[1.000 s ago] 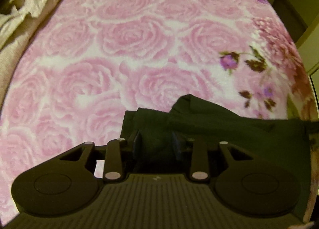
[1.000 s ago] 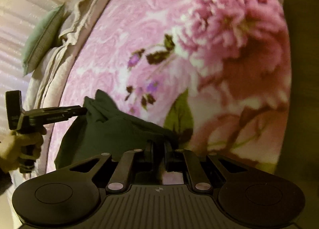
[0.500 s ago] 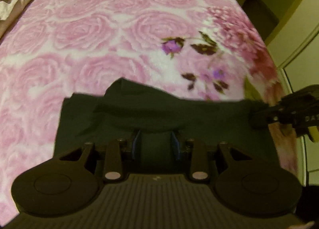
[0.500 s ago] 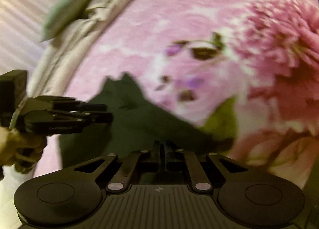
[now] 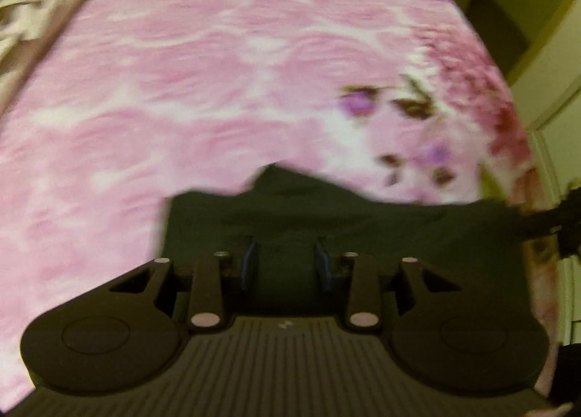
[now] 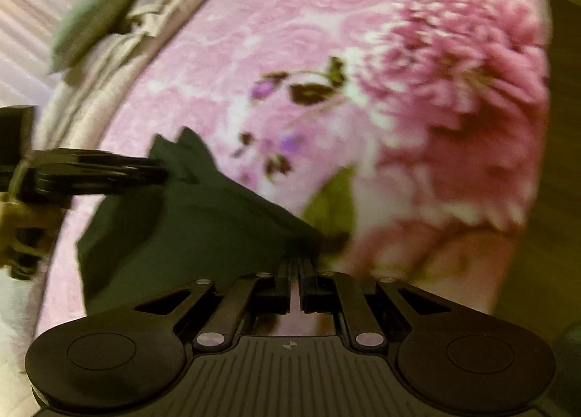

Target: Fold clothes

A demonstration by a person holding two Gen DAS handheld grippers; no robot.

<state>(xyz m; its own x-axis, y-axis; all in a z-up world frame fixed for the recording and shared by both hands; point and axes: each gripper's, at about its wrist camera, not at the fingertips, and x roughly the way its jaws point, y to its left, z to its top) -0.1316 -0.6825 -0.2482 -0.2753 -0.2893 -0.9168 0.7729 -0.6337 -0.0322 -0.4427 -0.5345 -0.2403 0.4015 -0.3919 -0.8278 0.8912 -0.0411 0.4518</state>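
Right wrist: both jaws grip dark garment (image 6: 203, 231)

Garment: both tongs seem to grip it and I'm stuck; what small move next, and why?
Probably carry the held edge forward over the garment, then lower it onto the blanket. Left tongs and right tongs each pinch it, stretched between them.

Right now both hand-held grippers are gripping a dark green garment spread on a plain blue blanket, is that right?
Not quite: the blanket is pink with a floral print, not plain blue, as the right wrist view shows. The rest holds: the left hand-held gripper and the right hand-held gripper both grip the dark green garment.
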